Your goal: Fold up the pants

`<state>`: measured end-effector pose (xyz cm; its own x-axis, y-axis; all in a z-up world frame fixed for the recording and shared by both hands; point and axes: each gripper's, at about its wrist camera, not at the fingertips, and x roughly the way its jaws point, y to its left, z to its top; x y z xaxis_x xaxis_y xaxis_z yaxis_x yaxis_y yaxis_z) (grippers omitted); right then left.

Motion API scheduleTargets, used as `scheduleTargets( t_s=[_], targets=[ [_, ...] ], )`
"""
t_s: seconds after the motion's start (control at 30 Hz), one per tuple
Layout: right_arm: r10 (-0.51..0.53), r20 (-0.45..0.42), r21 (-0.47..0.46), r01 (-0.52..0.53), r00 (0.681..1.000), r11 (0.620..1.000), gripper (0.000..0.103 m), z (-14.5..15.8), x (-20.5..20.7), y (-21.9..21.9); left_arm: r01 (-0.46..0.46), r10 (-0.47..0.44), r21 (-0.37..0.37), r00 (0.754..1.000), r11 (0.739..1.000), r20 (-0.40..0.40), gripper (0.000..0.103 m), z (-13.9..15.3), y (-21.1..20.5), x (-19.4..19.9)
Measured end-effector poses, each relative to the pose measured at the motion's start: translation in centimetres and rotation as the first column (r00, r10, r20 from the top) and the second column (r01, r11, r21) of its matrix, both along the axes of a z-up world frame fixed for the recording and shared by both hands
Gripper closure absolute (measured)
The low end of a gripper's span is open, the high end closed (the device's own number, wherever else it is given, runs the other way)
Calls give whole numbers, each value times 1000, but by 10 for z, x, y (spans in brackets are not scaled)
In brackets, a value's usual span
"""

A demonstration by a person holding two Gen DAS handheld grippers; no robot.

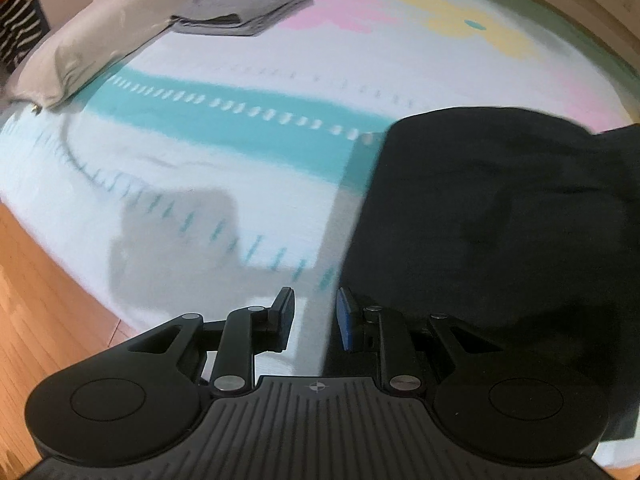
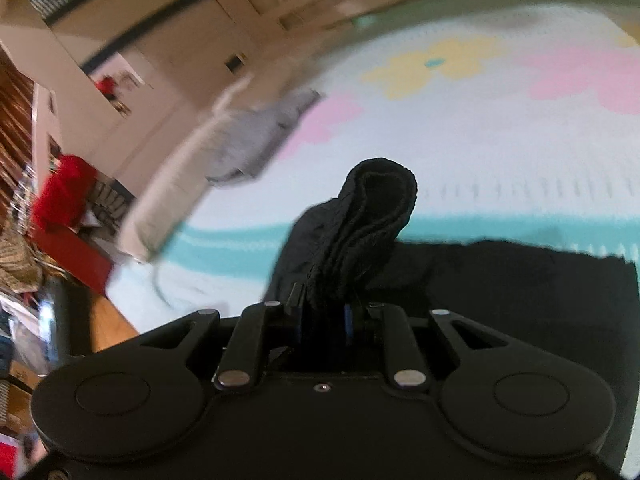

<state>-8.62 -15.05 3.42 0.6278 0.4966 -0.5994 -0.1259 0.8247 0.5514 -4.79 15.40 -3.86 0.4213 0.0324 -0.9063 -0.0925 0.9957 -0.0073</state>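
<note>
The pants (image 1: 500, 216) are plain black, filling the right side of the left wrist view, and the bunched band of them at the centre of the right wrist view is the same black with a ribbed texture. The bed sheet (image 1: 224, 208) is white, crossed by a teal stripe dotted with white dashes, with rows of small teal tick marks, pink blocky patches and a yellow patch with a teal spot toward the upper right. The folded garment (image 1: 256, 0) at upper centre is grey. The pillow (image 1: 96, 48) at upper left looks beige, perhaps off-white. The floor (image 1: 36, 300) at lower left is orange-brown wood. Both grippers' bodies are black, with blue pads (image 1: 345, 320).
</note>
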Motion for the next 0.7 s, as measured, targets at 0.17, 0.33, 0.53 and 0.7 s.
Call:
scheduleTargets(
  t_s=[0.17,0.33,0.53,0.7],
  targets=[
    [-18,35,-2,18,999,1000,77,18,-17,-19,-31,31,-19,1000,999,1,80,2,7,1],
    [-89,5,-37,89,996,995,77,10,-27,-48,-8,8,-17,1000,1000,7,80,3,-2,0],
    [-174,-93,-195,153,980,969,77,-25,-33,-74,56,-56,5,998,998,23,80,5,-28,0],
    [-183,-192,-265,129,964,956,77,-64,-32,-79,115,-116,17,993,993,29,80,4,-52,-2]
  ],
)
